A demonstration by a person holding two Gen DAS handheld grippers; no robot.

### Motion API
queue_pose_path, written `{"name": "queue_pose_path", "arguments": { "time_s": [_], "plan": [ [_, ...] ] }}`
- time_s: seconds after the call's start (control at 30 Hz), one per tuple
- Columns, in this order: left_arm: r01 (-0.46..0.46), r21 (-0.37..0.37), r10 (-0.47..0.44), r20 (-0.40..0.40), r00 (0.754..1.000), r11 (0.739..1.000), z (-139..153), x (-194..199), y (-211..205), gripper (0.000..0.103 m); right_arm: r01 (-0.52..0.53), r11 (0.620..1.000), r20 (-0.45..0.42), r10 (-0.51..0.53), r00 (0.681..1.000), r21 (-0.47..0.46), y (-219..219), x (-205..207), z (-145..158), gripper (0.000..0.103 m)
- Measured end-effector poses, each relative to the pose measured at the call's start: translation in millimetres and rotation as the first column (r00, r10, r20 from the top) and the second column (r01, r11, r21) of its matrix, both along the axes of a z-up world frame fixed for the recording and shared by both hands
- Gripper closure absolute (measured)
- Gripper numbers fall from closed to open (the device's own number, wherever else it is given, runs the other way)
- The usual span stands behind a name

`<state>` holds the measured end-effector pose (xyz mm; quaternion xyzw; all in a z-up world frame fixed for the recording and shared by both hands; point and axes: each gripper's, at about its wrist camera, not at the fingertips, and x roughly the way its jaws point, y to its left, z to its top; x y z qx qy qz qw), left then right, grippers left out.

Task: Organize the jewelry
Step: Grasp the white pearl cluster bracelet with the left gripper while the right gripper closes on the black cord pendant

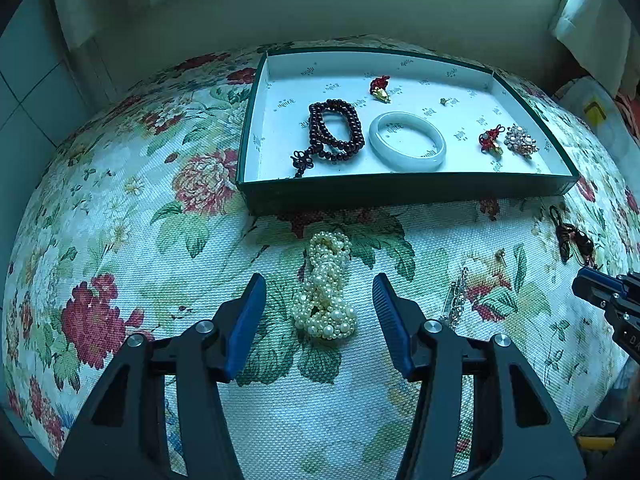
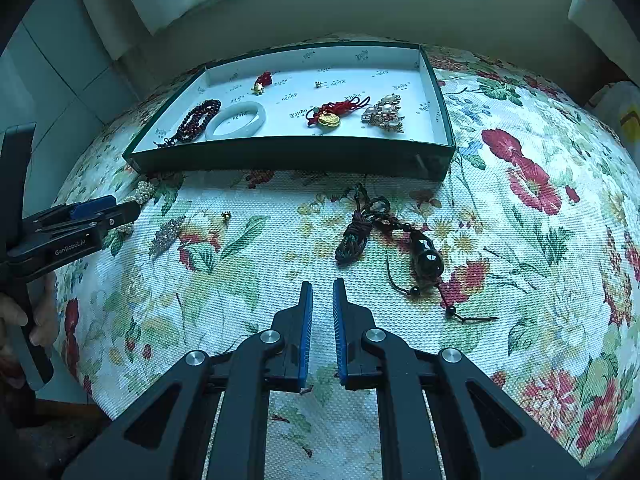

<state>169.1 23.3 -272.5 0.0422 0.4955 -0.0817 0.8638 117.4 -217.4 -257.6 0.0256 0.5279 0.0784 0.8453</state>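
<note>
A bunch of cream pearl strands (image 1: pixel 326 284) lies on the flowered cloth in front of the green tray (image 1: pixel 400 190). My left gripper (image 1: pixel 318 282) is open and straddles the pearls, its blue pads apart from them on both sides. In the right wrist view the left gripper (image 2: pixel 126 210) shows at the left edge over the pearls (image 2: pixel 144 190). My right gripper (image 2: pixel 322 282) is shut with nothing in it, hovering just short of a dark cord necklace (image 2: pixel 400 240) with a black gourd pendant.
The tray (image 2: pixel 288 156) holds a dark red bead bracelet (image 1: pixel 336 132), a pale bangle (image 1: pixel 408 140), two red-knot gold charms (image 1: pixel 380 88) (image 1: pixel 490 142), a pearl brooch (image 1: pixel 520 140) and a small stud (image 1: pixel 443 101). A crystal clip (image 2: pixel 168 232) and a tiny gold piece (image 2: pixel 226 214) lie on the cloth.
</note>
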Motion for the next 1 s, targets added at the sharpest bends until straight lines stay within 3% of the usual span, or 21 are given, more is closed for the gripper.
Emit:
{"name": "queue_pose_path", "arguments": {
  "time_s": [0.3, 1.0],
  "plan": [
    [0.060, 0.000, -0.060, -0.001, 0.998, 0.998, -7.4, -2.8, -4.3, 0.084, 0.010, 1.000, -0.004, -0.010, 1.000, -0.003, -1.6, 3.5, -2.7, 0.092],
    [0.056, -0.008, -0.056, 0.012, 0.998, 0.998, -3.2, 0.6, 7.3, 0.090, 0.059, 0.998, -0.009, -0.059, 0.998, -0.016, -7.8, 20.5, -3.2, 0.092]
  ]
}}
